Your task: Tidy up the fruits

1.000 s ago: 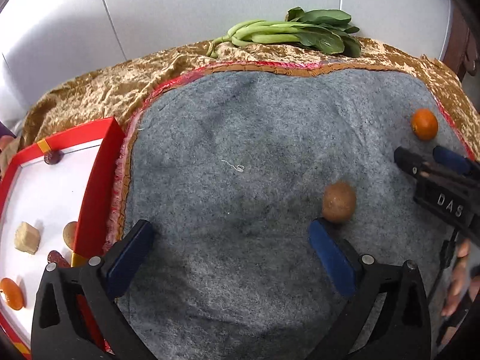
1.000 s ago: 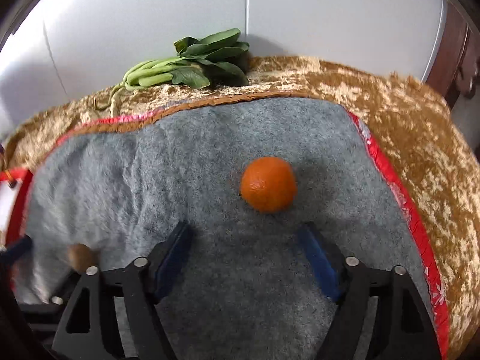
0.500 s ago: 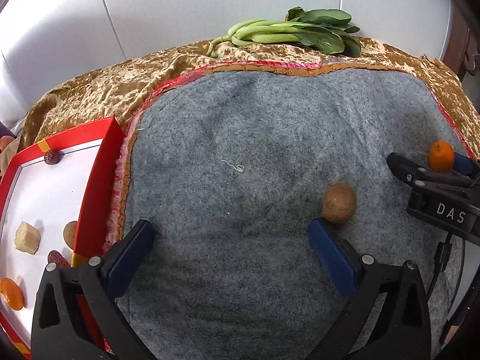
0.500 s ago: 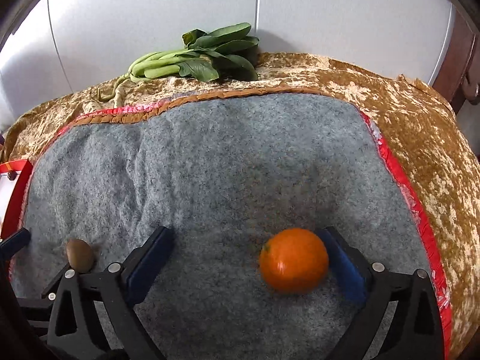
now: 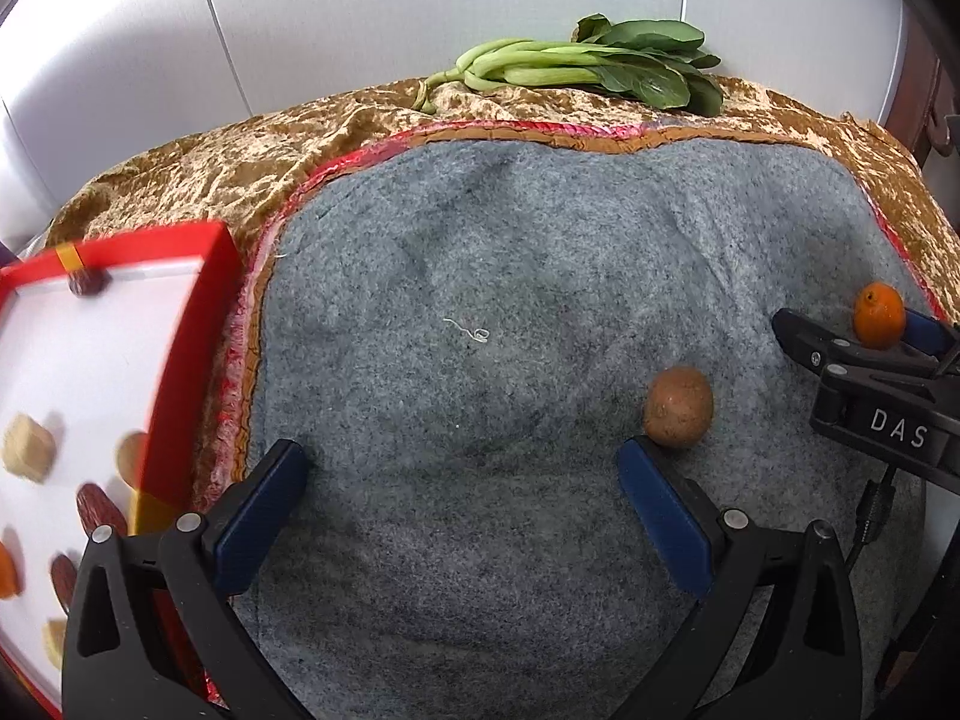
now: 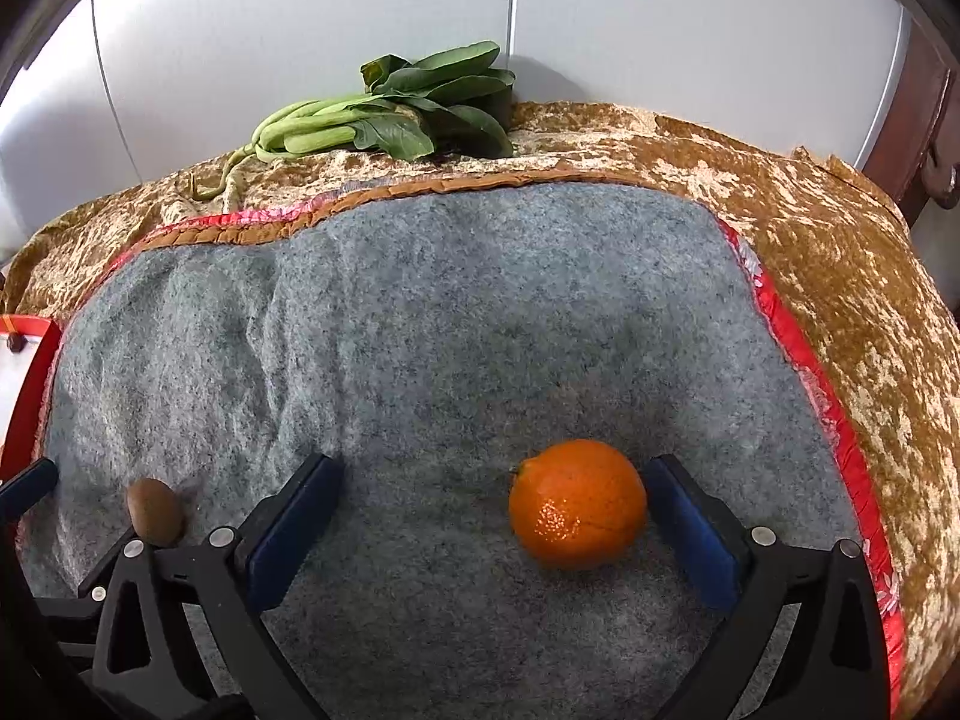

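Orange citrus fruit [image 6: 577, 504], round, glossy and pebbled, with a bright highlight on its skin, sits on the grey felt mat [image 6: 420, 330] between the blue-padded fingers of the right gripper [image 6: 492, 516] — close against the right-hand finger, well apart from the left-hand one. It is nearly a ball, so no long axis can be told; its small green stem end faces the left-hand finger and slightly away from the tool. That gripper's jaws stand as wide as they go, and the pads do not press on the fruit. A brown fuzzy oval kiwi [image 5: 678, 407] lies just beyond the right-hand fingertip of the left gripper [image 5: 462, 480], whose jaws are also spread wide and hold nothing — the kiwi is outside them.
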The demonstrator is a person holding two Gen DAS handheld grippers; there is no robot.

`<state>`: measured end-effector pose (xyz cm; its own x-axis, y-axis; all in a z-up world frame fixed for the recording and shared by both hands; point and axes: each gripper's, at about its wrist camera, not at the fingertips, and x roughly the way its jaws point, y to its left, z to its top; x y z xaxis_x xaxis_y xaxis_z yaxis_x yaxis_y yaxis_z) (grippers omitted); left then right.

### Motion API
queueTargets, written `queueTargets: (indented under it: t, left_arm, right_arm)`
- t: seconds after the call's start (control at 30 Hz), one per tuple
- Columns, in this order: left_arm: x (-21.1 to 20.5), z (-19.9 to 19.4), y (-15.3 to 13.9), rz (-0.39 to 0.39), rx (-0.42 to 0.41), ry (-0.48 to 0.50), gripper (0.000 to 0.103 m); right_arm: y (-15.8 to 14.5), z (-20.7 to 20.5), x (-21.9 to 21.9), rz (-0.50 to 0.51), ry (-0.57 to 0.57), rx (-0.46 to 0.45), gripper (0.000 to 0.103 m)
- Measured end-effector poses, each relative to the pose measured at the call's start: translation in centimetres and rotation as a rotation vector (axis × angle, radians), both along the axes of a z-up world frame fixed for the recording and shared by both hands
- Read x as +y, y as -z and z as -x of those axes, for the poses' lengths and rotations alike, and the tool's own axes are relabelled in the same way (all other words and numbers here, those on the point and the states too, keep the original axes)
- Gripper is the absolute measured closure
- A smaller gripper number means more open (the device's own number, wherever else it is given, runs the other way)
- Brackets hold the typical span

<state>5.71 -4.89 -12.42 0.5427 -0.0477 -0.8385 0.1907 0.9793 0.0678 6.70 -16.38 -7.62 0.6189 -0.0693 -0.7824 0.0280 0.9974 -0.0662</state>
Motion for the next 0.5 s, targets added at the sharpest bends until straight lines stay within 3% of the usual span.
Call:
queueTargets:
  t: [0.5]
  left_arm:
    - [0.09,0.12,0.18,0.004,-0.005,-0.001,0.0]
  right_arm:
    - [0.14,-0.08,-0.04,-0.005,0.023,-0.005,0.001]
